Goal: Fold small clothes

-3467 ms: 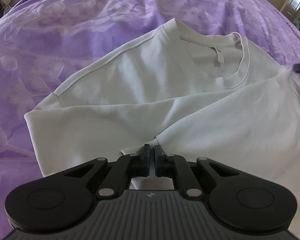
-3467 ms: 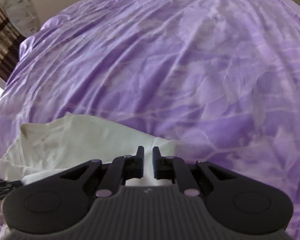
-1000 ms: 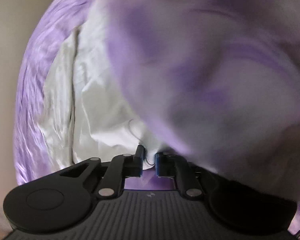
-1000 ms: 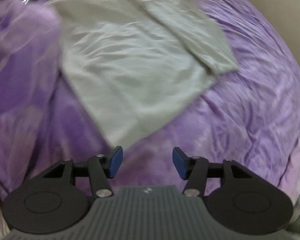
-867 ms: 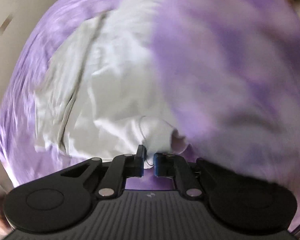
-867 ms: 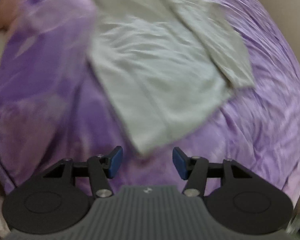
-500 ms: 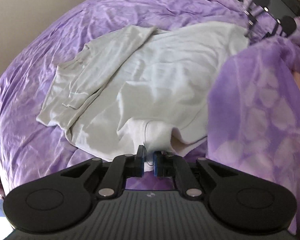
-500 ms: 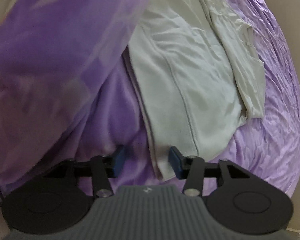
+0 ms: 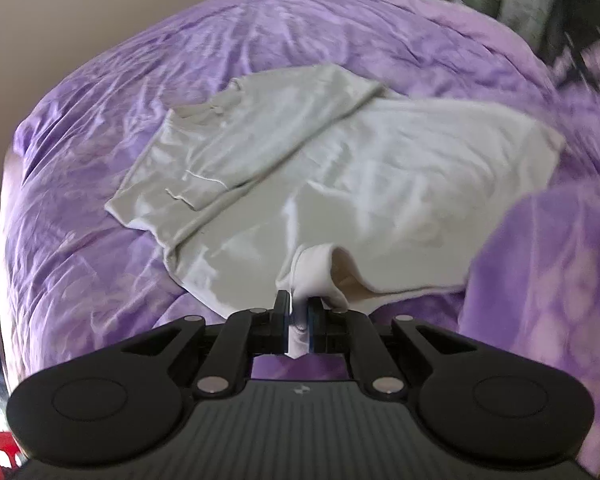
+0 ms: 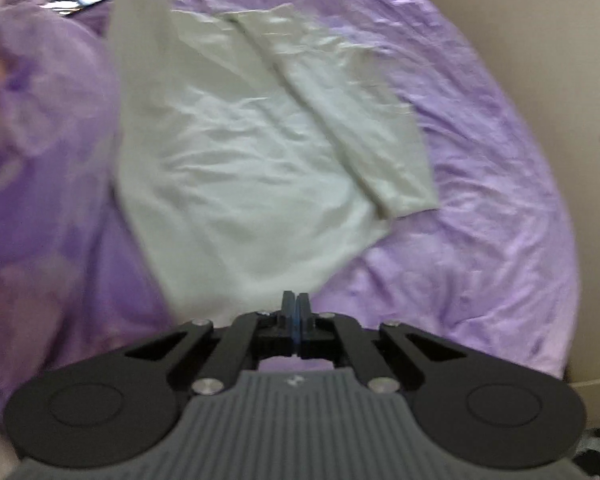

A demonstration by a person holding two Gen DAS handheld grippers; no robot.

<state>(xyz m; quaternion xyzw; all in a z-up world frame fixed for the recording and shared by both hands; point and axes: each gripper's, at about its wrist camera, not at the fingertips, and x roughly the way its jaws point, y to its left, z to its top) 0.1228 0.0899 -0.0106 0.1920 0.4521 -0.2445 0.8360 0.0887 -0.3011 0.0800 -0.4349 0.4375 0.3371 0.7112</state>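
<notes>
Pale grey-white cotton sweatshirt [image 9: 340, 168] spread on purple patterned bedspread [image 9: 100, 264], one sleeve folded across. Left gripper [image 9: 299, 320] jaws pinching a lifted cuff. Right gripper [image 10: 295, 320] jaws just closed onto the hem corner.

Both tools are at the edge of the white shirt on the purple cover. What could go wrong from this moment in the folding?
1. The left tool pinches only a small bunched piece of the white shirt; it may slip out when lifted.
2. The right tool has just closed at the shirt's near corner, but cloth between its pads is not clearly visible; it may lift nothing.
3. The sleeve already folded over the shirt may slide off if the hem is raised quickly.
</notes>
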